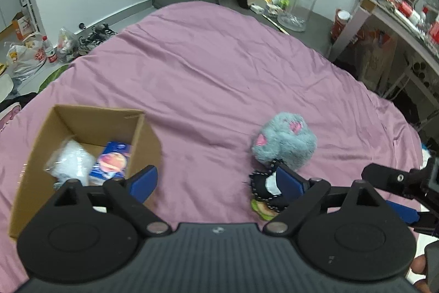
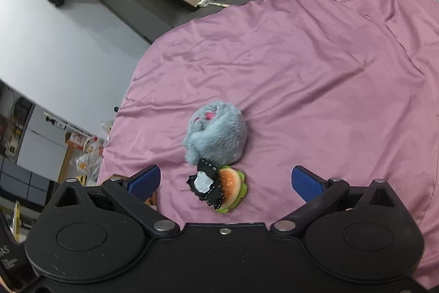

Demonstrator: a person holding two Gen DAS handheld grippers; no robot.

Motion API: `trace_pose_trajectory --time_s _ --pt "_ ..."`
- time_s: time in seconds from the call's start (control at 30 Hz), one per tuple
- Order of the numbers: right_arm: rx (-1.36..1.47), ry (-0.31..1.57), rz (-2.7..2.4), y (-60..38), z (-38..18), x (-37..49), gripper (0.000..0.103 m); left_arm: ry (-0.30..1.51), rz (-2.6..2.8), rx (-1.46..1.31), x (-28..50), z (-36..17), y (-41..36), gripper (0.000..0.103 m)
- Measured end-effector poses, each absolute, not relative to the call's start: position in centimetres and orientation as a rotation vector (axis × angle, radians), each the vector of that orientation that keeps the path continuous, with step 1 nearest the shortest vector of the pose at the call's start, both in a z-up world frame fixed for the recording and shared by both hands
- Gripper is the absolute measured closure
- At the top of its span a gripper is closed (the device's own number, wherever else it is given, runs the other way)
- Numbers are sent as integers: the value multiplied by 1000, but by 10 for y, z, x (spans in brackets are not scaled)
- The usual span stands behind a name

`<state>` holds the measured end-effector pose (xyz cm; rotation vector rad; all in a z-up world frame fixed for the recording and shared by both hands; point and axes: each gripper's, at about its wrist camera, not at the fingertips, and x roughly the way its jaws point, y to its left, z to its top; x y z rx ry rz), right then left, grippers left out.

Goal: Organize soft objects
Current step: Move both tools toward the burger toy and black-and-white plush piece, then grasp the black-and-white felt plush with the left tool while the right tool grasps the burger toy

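Two hand-held grippers are hovering over a bed covered by a wrinkled pink sheet (image 1: 219, 67). The left gripper (image 1: 219, 183) is standing with its blue-padded jaws spread wide, nothing between them. Just beyond its left fingertip, an open cardboard box (image 1: 142, 133) is sitting on the sheet, holding a clear plastic bag (image 1: 70, 158) and a blue packet (image 1: 111, 161); the box's near right corner is lying right by that fingertip. Against the left gripper's right fingertip, a small black fabric piece with white stitching (image 1: 264, 187) is lying on a plush burger (image 1: 263, 209), and a fluffy grey-blue plush toy with pink paw marks (image 1: 285, 140) is resting just ahead of them, touching the black piece.

The right gripper (image 2: 226, 180) is also holding its jaws fully apart and empty. The black piece (image 2: 205, 184) and burger (image 2: 233, 187) are lying on the sheet between and just ahead of its fingertips, touching neither pad. The grey-blue plush (image 2: 216, 132) is sitting straight ahead.

Ahead of and to the right of both grippers, bare sheet is stretching away. In the right wrist view, the bed's edge is dropping away left of the gripper. Beyond the far edge, a glass jar (image 1: 299, 4) is standing on the floor.
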<state>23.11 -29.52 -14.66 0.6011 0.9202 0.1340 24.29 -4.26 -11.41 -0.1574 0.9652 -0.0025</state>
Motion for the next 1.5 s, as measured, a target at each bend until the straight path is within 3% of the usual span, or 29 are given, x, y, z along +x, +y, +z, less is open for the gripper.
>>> trace_pose_trajectory --time_s 0.1,0.27,0.6,0.83,0.9,1.03,1.5 --pt "610 927 140 -300 -151 234 3 971 -11 -151 248 -122 -57 11" --pt "640 955 148 -309 -163 242 20 985 -18 -154 256 -138 -77 11" --pt "692 991 120 -324 -185 254 21 1062 3 -189 270 -177 -98 11" --pt "726 1032 125 -329 -200 265 34 1086 36 -233 279 -197 -99 14" --pt "730 1047 128 -329 -205 268 39 1073 49 -252 278 -198 -97 19" --pt "751 1078 146 -324 -214 273 43 1073 70 -315 276 -200 -87 55" --pt "730 1142 204 -289 -226 287 44 1032 83 -386 269 -181 -57 60"
